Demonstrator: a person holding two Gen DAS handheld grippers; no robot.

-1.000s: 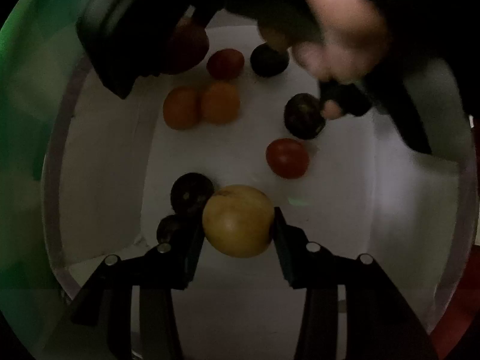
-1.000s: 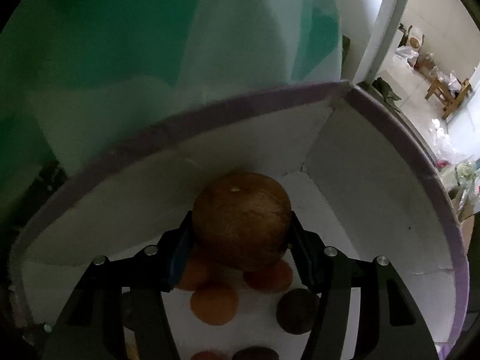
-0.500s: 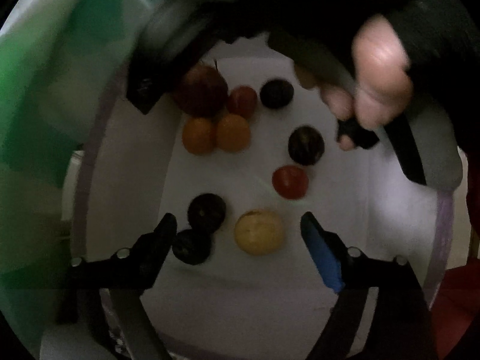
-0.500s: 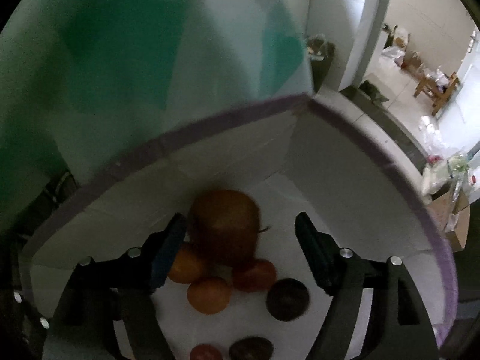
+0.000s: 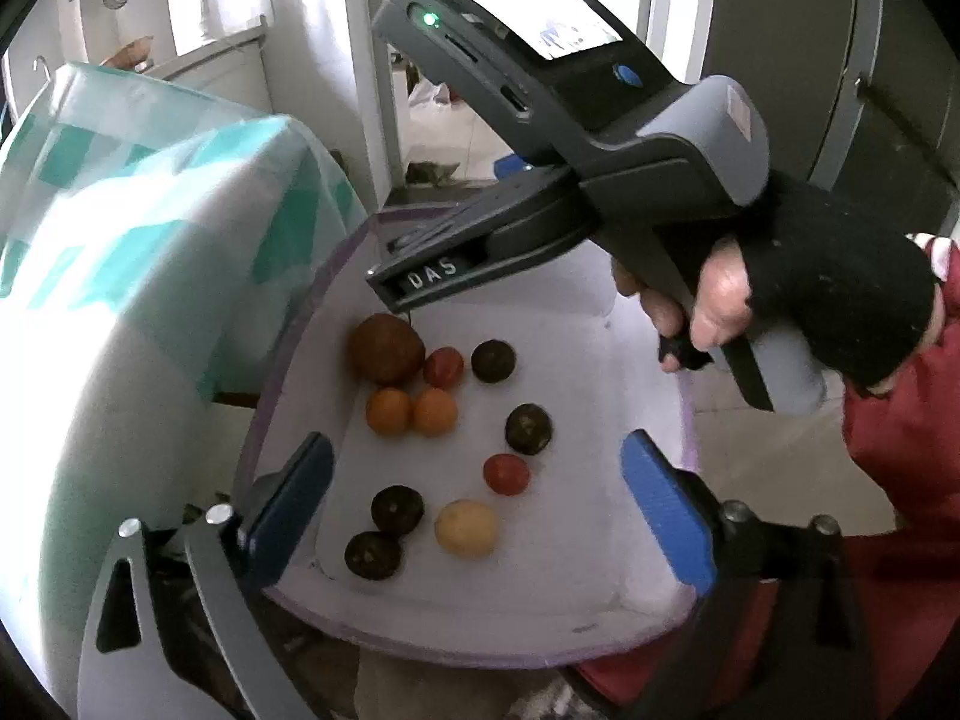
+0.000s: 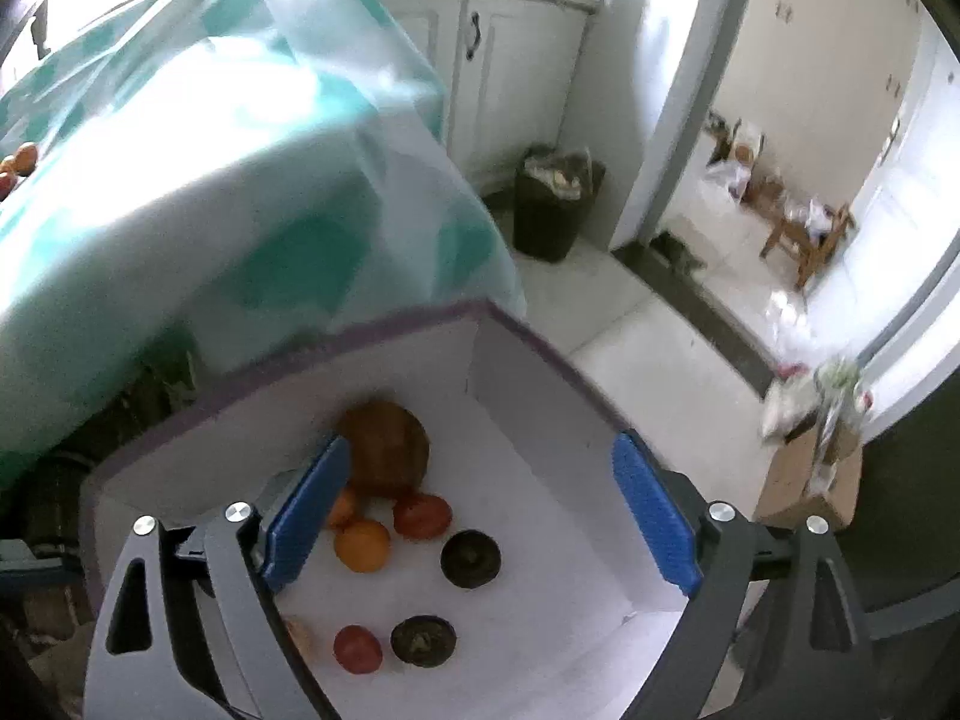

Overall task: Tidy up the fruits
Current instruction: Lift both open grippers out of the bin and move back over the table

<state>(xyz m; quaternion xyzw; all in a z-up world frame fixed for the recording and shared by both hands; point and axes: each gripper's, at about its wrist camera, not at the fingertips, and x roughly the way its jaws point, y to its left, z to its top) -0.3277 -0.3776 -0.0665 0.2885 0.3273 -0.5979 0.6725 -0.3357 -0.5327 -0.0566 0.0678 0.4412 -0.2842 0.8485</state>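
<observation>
A white box with a purple rim (image 5: 480,648) (image 6: 336,339) holds several fruits. A big brown fruit (image 5: 386,348) (image 6: 387,447) lies at its far corner beside two oranges (image 5: 411,412) (image 6: 362,545) and a red tomato (image 5: 444,367) (image 6: 422,515). A yellow fruit (image 5: 467,528), another tomato (image 5: 506,473) (image 6: 357,649) and dark fruits (image 5: 528,428) (image 6: 470,549) lie nearer. My left gripper (image 5: 474,504) is open and empty above the box. My right gripper (image 6: 480,510) is open and empty above it; its body (image 5: 576,138) shows in the left wrist view.
A table with a teal and white cloth (image 5: 120,276) (image 6: 210,180) stands right beside the box; more fruit (image 6: 18,165) lies on it. A dark bin (image 6: 555,204), a doorway and a cardboard box (image 6: 810,480) stand on the tiled floor.
Both grippers opened, let go of the yellow fruit and the brown fruit into the box, and rose well above it.
</observation>
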